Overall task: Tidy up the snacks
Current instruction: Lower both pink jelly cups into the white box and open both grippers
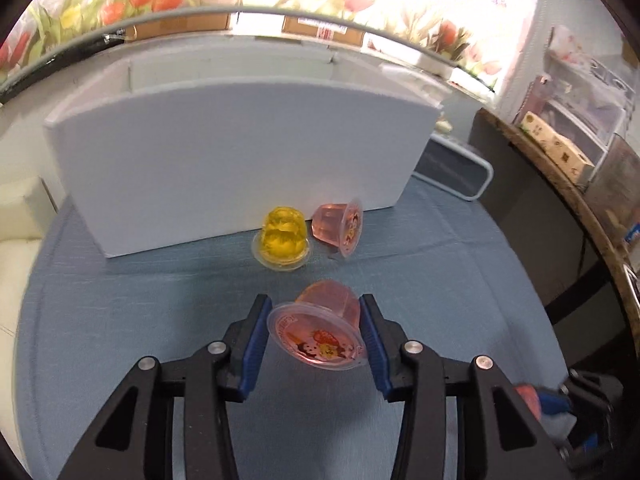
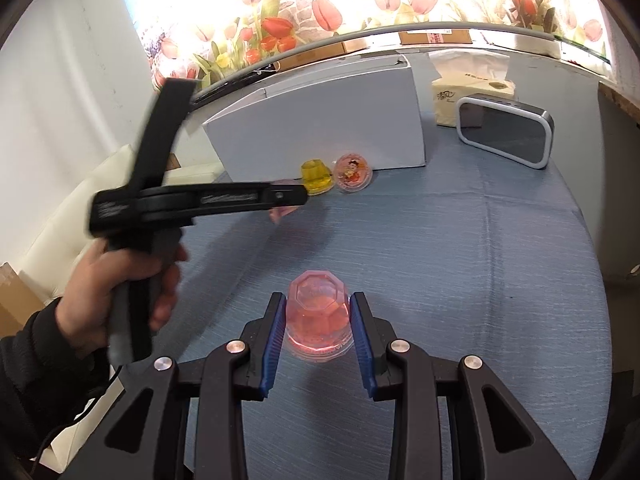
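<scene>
My left gripper (image 1: 314, 330) is shut on a pink jelly cup (image 1: 320, 330), tilted with its printed lid toward the camera, held above the blue tablecloth. Beyond it a yellow jelly cup (image 1: 282, 240) stands upside down beside a second pink jelly cup (image 1: 340, 226) lying on its side, both against a white box (image 1: 224, 156). My right gripper (image 2: 318, 328) is shut on another pink jelly cup (image 2: 318, 320), bottom up. The left gripper (image 2: 200, 200) also shows in the right wrist view, with the yellow cup (image 2: 316, 178) and pink cup (image 2: 352, 174) behind it.
The white box (image 2: 320, 124) stands at the back of the table (image 2: 440, 260). A grey-framed speaker (image 2: 506, 130) and a tissue pack (image 2: 468, 92) sit at the back right. A cream sofa (image 1: 16, 232) lies left, a shelf with boxes (image 1: 560, 148) right.
</scene>
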### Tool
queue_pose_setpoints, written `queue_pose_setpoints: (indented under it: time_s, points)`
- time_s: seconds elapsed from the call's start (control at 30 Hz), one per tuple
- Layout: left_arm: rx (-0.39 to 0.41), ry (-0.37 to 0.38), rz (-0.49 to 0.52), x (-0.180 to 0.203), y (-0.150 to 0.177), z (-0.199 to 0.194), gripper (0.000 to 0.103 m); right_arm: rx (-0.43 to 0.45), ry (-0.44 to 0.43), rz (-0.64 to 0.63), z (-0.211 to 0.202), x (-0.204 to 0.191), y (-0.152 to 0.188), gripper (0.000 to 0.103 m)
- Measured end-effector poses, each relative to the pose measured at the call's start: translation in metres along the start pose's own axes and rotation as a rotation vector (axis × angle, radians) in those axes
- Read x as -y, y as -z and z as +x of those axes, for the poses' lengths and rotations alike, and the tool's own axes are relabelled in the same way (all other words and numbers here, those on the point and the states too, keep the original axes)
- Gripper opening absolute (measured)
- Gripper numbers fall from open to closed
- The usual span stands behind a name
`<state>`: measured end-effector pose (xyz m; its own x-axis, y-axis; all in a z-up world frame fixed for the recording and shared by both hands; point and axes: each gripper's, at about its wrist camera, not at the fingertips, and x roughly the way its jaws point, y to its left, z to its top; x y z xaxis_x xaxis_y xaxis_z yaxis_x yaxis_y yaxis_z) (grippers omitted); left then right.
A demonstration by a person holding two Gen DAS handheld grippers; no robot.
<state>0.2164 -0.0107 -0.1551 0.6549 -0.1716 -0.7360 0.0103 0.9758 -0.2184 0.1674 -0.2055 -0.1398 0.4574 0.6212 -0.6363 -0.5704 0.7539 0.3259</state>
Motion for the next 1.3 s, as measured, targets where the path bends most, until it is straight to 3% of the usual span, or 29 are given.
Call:
queue_pose_setpoints:
  time_s: [0.23, 0.5, 0.77, 0.9, 1.03, 1.07, 1.1, 1.13, 1.17, 1.2, 1.23, 1.3]
  points:
    - [0.087, 0.014, 0.036, -0.005, -0.015, -0.06, 0.049, 0.007, -0.023, -0.021, 0.007, -0.011, -0.017, 0.035]
    - [0.184, 0.043, 0.034, -0.024, -0.079, -0.096, 0.049, 0.096, -0.029, -0.075, 0.009, -0.021, -0.093, 0.035]
    - [0.148, 0.061, 0.002, -0.049, -0.158, -0.059, 0.049, 0.151, 0.022, -0.11, 0.045, -0.022, -0.195, 0.035]
    - [0.103, 0.06, -0.033, -0.066, -0.178, -0.03, 0.049, 0.101, 0.072, -0.131, 0.077, -0.009, -0.223, 0.035]
    - [0.047, 0.001, -0.03, -0.076, -0.185, 0.003, 0.05, 0.033, 0.131, -0.138, 0.106, 0.009, -0.234, 0.036]
    - [0.035, 0.001, -0.028, -0.077, -0.184, 0.008, 0.052, 0.013, 0.132, -0.126, 0.111, 0.016, -0.234, 0.036]
    - [0.021, -0.01, -0.032, -0.079, -0.183, 0.013, 0.065, 0.0, 0.127, -0.109, 0.113, 0.021, -0.234, 0.036]
    - [0.009, -0.023, -0.037, -0.08, -0.181, 0.017, 0.083, -0.004, 0.123, -0.086, 0.114, 0.027, -0.233, 0.042]
    - [0.009, -0.036, -0.042, -0.082, -0.179, 0.02, 0.09, 0.004, 0.117, -0.062, 0.112, 0.032, -0.233, 0.062]
    - [0.014, -0.037, -0.043, -0.084, -0.177, 0.021, 0.097, 0.022, 0.113, -0.05, 0.109, 0.036, -0.23, 0.074]
    - [0.016, -0.033, -0.044, -0.085, -0.175, 0.021, 0.097, 0.042, 0.113, -0.044, 0.105, 0.038, -0.229, 0.093]
    - [0.012, -0.032, -0.051, -0.087, -0.173, 0.02, 0.099, 0.069, 0.109, -0.044, 0.096, 0.043, -0.226, 0.095]
